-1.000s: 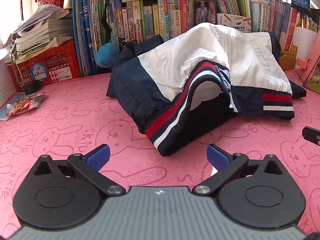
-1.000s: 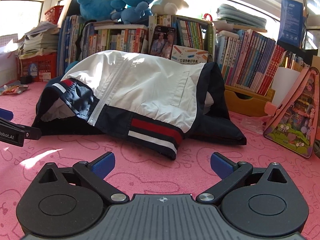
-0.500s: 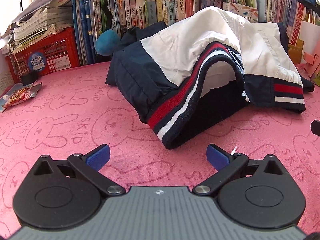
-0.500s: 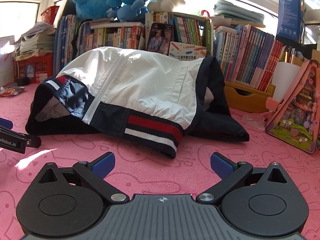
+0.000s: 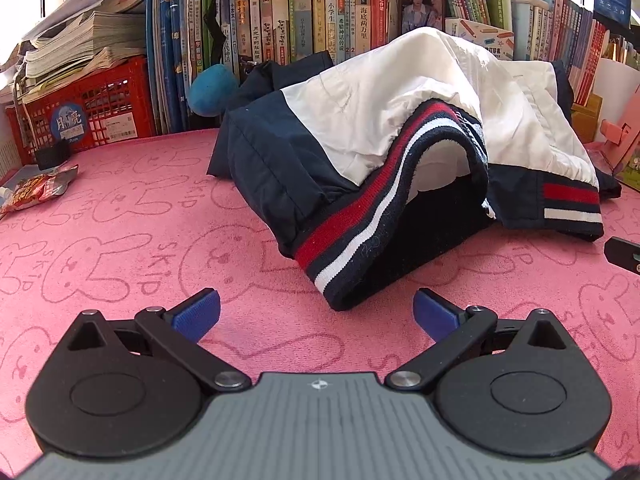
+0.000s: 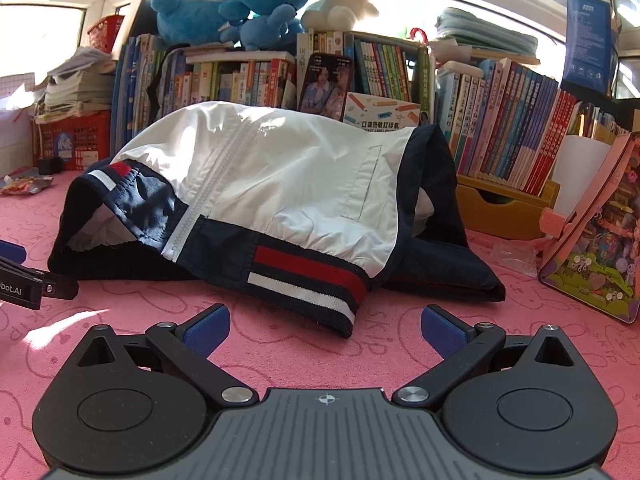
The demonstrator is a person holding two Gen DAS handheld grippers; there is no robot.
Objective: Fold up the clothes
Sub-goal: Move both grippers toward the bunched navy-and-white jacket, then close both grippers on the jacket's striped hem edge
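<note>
Where the pink mat (image 5: 120, 248) fills the middle of both views, a crumpled jacket (image 5: 380, 128) lies heaped on it, unfolded, just in front of a row of books (image 5: 304, 20) that runs across the top of the frame. Its upper body is white, the lower parts navy, and a ribbed hem (image 5: 360, 220) striped red, white and navy curls forward toward the lower centre of the left wrist view. In the right wrist view a white zipper (image 6: 208, 196) runs diagonally down the front, a flat pocket seam shows right of centre, and a red and white striped band (image 6: 304, 276) sits along the bottom edge.

The mat is printed with rabbit outlines and the word "SKIP". A red crate (image 5: 92, 112) at the left edge carries a round blue sticker with Chinese characters, and the book spines are also in Chinese. In the right wrist view, plush toys (image 6: 240, 0) sit on the books at the top, and a black part at the left edge reads "bot.AI".

The left gripper (image 5: 316, 314) and the right gripper (image 6: 325, 330) both hover over bare mat with their blue pads spread wide, holding nothing, the nearest hem just ahead of each.

Compared with a second ago, the jacket looms larger and nearer in both views, the left gripper now tilted lower toward the striped hem.
</note>
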